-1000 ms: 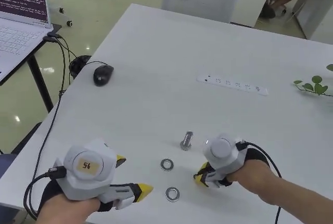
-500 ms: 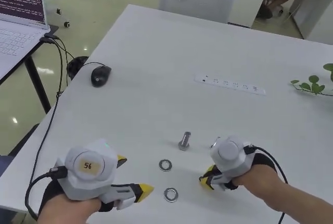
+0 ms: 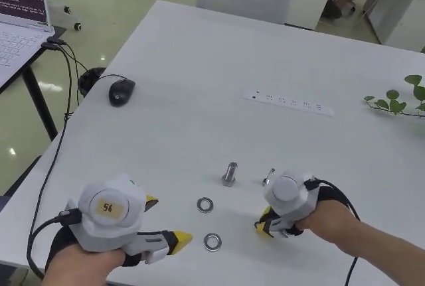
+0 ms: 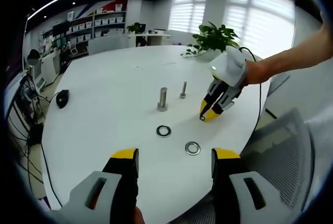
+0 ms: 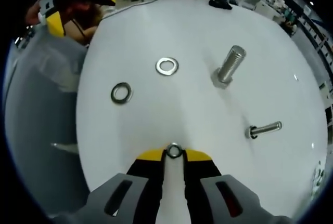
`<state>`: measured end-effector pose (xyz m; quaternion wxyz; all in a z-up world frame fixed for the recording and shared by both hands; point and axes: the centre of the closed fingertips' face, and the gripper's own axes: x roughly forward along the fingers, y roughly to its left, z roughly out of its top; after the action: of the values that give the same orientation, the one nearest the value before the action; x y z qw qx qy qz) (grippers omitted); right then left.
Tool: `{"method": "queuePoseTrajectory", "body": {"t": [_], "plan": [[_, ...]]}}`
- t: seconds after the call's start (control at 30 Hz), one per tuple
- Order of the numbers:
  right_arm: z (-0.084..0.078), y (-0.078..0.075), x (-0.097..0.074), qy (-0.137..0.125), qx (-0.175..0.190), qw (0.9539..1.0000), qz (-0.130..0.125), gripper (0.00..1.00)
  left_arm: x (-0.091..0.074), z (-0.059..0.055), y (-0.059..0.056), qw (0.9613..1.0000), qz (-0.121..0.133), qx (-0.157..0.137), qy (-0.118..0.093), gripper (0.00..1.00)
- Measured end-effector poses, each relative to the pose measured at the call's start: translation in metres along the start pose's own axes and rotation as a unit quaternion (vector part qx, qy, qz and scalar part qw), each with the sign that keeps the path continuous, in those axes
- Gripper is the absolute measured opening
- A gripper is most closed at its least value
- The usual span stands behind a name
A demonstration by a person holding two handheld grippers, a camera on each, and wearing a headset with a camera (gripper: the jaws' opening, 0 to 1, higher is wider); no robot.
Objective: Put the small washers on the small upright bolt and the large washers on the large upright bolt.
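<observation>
Yellow-tipped right gripper (image 5: 174, 155) is pinched tight on a small washer (image 5: 174, 150). Left gripper (image 4: 175, 157) gapes wide, empty, with the near large washer (image 4: 192, 148) and far large washer (image 4: 164, 130) flat on the table (image 4: 104, 109) ahead.

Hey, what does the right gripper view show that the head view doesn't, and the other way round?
The right gripper view gives the small washer pinched between the tips of the right gripper; from above it cannot be made out. The head view gives the plant and the hand holding that gripper. Both share the two large washers lying flat, the large bolt, the small bolt and the left gripper.
</observation>
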<state>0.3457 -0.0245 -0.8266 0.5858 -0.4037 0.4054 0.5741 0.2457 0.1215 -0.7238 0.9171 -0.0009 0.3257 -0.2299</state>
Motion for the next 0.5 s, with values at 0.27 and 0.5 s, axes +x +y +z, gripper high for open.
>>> {"method": "queuePoseTrajectory", "body": {"t": [0.27, 0.5], "plan": [[-0.0008, -0.0004, -0.0005, 0.007, -0.015, 0.9998, 0.003, 0.16, 0.0056, 0.0027, -0.0067, 1.0, -0.007, 0.001, -0.002, 0.56], [-0.0013, -0.0005, -0.0005, 0.007, -0.014, 0.9999, -0.002, 0.15, 0.0078, 0.0047, -0.0082, 0.9999, -0.01, 0.002, -0.003, 0.56]]}}
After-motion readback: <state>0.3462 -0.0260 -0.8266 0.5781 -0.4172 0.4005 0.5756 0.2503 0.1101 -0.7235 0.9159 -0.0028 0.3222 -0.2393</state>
